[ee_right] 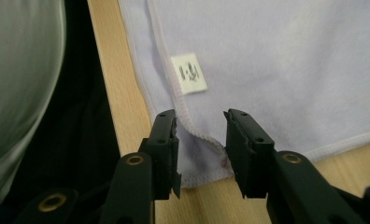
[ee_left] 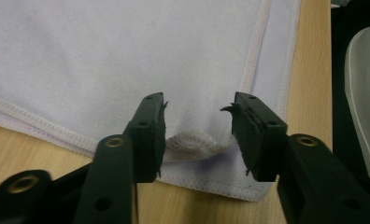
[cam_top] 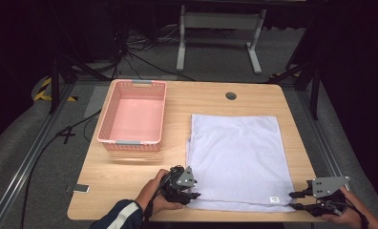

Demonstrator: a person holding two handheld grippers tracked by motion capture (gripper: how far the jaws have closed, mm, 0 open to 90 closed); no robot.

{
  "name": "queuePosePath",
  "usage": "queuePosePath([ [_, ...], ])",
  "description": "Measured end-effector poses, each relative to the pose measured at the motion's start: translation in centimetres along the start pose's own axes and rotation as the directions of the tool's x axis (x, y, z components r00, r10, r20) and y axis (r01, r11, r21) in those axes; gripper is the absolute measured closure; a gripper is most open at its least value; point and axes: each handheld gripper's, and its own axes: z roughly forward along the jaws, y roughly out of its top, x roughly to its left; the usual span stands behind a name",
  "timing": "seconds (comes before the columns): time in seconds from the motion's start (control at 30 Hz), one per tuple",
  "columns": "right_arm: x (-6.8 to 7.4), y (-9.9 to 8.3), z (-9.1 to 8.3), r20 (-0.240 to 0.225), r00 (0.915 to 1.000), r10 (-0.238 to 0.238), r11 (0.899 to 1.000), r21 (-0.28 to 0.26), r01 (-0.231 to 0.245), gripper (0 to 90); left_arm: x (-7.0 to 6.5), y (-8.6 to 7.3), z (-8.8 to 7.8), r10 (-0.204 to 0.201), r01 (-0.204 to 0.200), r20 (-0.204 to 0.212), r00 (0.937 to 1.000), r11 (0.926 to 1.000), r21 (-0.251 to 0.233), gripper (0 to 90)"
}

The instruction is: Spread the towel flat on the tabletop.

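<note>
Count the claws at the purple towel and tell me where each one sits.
2. The left claw sits at the purple towel's near-left corner; the right claw sits at its near-right corner, beside the small white label. Both straddle the hem, jaws apart.

Lab or test studio. Wooden bench (cam_top: 130, 171) on aluminium rail frame (cam_top: 29, 157), black curtained surround, loose cables (cam_top: 130, 52) on grey floor, hazard tape (cam_top: 43, 89) beyond far-left corner.

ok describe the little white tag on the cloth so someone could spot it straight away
On the wooden table, right of the pink basket, lies a folded pale lilac towel. Follow its near edge toward the right tongs; just short of that corner sits the small white tag. It is the one white, printed patch on otherwise plain cloth.
</note>
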Motion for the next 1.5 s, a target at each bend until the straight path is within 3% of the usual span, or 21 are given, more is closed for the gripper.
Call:
queuePosePath([
  [0.1, -0.2, -0.4, 0.6, 0.006, 0.9999, 0.01, 1.0, 0.024, -0.01, 84.1, 0.0, -0.4, 0.3, 0.024, -0.024, -0.004, 0.9997, 0.9997, 0.009, 89.4],
  [0.2, -0.3, -0.4, 0.2, 0.014, 0.9999, 0.005, 1.0, -0.006, -0.005, 88.7, -0.1, -0.2, -0.3, 0.026, -0.027, -0.016, 0.9995, 0.9996, -0.003, 90.0],
  [0.23, -0.3, -0.3, -0.3, 0.02, 0.9998, 0.005, 0.999, -0.032, -0.004, 88.9, 0.0, 0.1, -1.0, 0.034, -0.034, -0.01, 0.9994, 0.9979, -0.055, 90.0],
  [0.37, -0.1, -0.2, -1.4, 0.009, 1.0, -0.003, 0.996, -0.092, 0.004, 89.0, -0.4, 0.2, -2.1, 0.035, -0.035, -0.003, 0.9994, 0.9954, -0.089, 90.0],
  [0.5, 0.2, -0.2, -1.7, -0.022, 0.9995, -0.022, 0.995, -0.093, 0.02, 88.9, -1.0, 0.0, -1.8, 0.061, -0.06, 0.012, 0.9981, 0.9968, -0.052, 90.0],
  [0.57, 0.5, -0.4, -1.5, -0.09, 0.9944, -0.055, 0.997, -0.054, 0.05, 87.5, -1.2, -0.3, -1.4, 0.067, -0.066, 0.034, 0.9972, 0.9972, -0.037, 90.0],
  [0.6, 0.7, -0.4, -0.8, -0.101, 0.9937, -0.048, 0.999, 0.014, 0.05, 83.4, -1.2, -0.6, -1.0, 0.052, -0.051, 0.05, 0.9974, 0.9984, -0.025, 89.9],
  [0.67, 0.8, -0.6, -0.1, -0.108, 0.9929, -0.051, 0.996, 0.064, 0.058, 82.5, -1.2, -0.8, -0.7, 0.046, -0.045, 0.059, 0.9972, 0.9988, -0.016, 89.9],
  [0.8, 0.4, -1.0, 0.1, -0.109, 0.9938, -0.022, 0.997, 0.069, 0.03, 71.7, -1.2, -0.8, -0.2, 0.046, -0.048, 0.08, 0.9958, 0.9986, 0.021, 89.6],
  [0.87, 0.1, -1.0, -0.4, -0.08, 0.9967, -0.018, 0.998, 0.051, 0.022, 56.1, -0.8, -0.1, -0.5, 0.032, -0.032, 0.024, 0.9992, 0.9995, -0.005, 78.7],
  [0.93, -0.7, -0.8, -1.2, -0.027, 0.9996, 0.005, 1.0, 0.007, -0.005, 54.5, 0.2, 0.8, -0.7, -0.021, 0.019, -0.032, 0.9993, 0.9987, -0.047, 61.9],
  [0.97, -2.0, 0.1, -2.1, 0.042, 0.9978, 0.05, 0.996, -0.077, -0.047, 50.2, 0.9, 1.4, -0.8, -0.044, 0.04, -0.062, 0.9971, 0.9965, -0.074, 52.7],
  [1.0, -2.8, 0.7, -2.5, 0.09, 0.9913, 0.096, 0.99, -0.112, -0.085, 50.5, 2.5, 2.6, -0.5, -0.073, 0.062, -0.111, 0.9911, 0.9927, -0.104, 48.5],
  [1.03, -3.7, 1.4, -2.7, 0.14, 0.9805, 0.138, 0.984, -0.135, -0.119, 50.5, 3.2, 3.1, -0.3, -0.098, 0.084, -0.12, 0.988, 0.9897, -0.116, 44.3],
  [1.07, -3.7, 1.4, -2.7, 0.14, 0.9805, 0.138, 0.984, -0.135, -0.119, 50.5, 3.2, 3.1, -0.3, -0.098, 0.084, -0.12, 0.988, 0.9897, -0.116, 38.8],
  [1.1, -4.4, 1.9, -2.7, 0.179, 0.9699, 0.165, 0.979, -0.147, -0.14, 48.3, 4.5, 4.0, 0.2, -0.132, 0.114, -0.141, 0.9811, 0.9848, -0.131, 38.8],
  [1.13, -5.9, 2.9, -2.4, 0.255, 0.9444, 0.208, 0.972, -0.165, -0.169, 48.9, 5.1, 4.4, 0.5, -0.148, 0.126, -0.152, 0.9771, 0.9808, -0.149, 36.7],
  [1.3, -11.5, 5.1, -0.7, 0.349, 0.8844, 0.31, 0.948, -0.19, -0.257, 50.0, 9.7, 6.4, 2.7, -0.232, 0.203, -0.181, 0.9557, 0.965, -0.166, 28.9],
  [1.4, -15.1, 5.9, 0.8, 0.386, 0.8375, 0.387, 0.92, -0.219, -0.325, 51.6, 12.2, 6.7, 4.0, -0.315, 0.275, -0.221, 0.923, 0.9421, -0.192, 27.9],
  [1.43, -16.0, 6.0, 1.2, 0.39, 0.8276, 0.404, 0.913, -0.228, -0.338, 52.1, 12.9, 6.8, 4.3, -0.336, 0.294, -0.237, 0.9117, 0.9354, -0.197, 27.4],
  [1.5, -17.4, 6.4, 1.8, 0.429, 0.8002, 0.42, 0.907, -0.233, -0.351, 52.7, 14.4, 7.0, 4.7, -0.366, 0.316, -0.263, 0.8927, 0.9243, -0.214, 26.9],
])
